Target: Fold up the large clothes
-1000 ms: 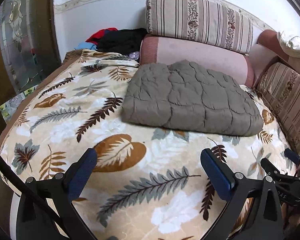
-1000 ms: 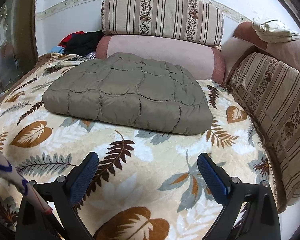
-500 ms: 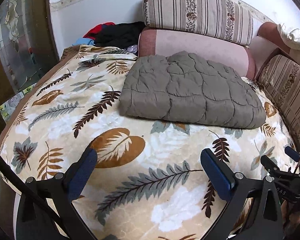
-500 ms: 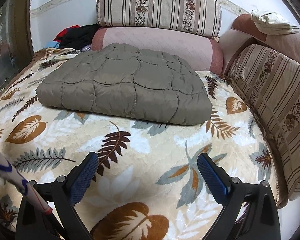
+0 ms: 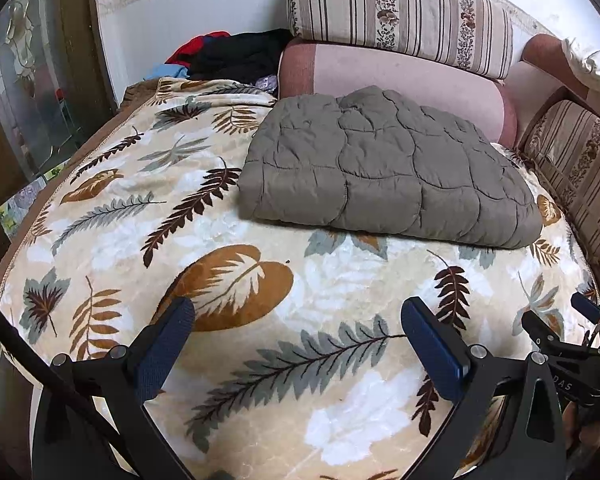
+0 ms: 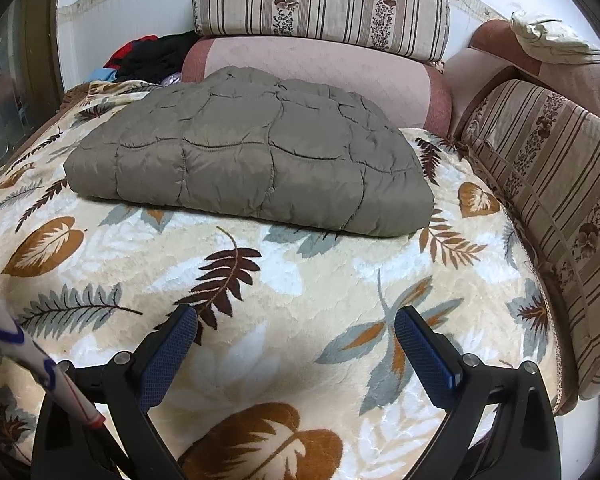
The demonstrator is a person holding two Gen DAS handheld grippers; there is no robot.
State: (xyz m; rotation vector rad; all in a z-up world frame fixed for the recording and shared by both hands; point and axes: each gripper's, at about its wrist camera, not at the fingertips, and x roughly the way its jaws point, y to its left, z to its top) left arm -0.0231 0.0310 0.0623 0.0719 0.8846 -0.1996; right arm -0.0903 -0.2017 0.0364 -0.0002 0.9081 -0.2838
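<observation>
Folded grey quilted jacket on leaf blanket, both hand-held grippers spread wide, empty

Both cameras are brought nearer the folded grey quilted garment, which is now seen larger and lower in the right wrist view; its placement on the leaf-patterned blanket is unchanged.

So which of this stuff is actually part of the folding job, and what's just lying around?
Part of the job:
- quilted grey garment, lying folded
- left tongs and right tongs, both open, empty

Just lying about:
- leaf-print blanket
- striped cushion
- black and red clothes pile
</observation>
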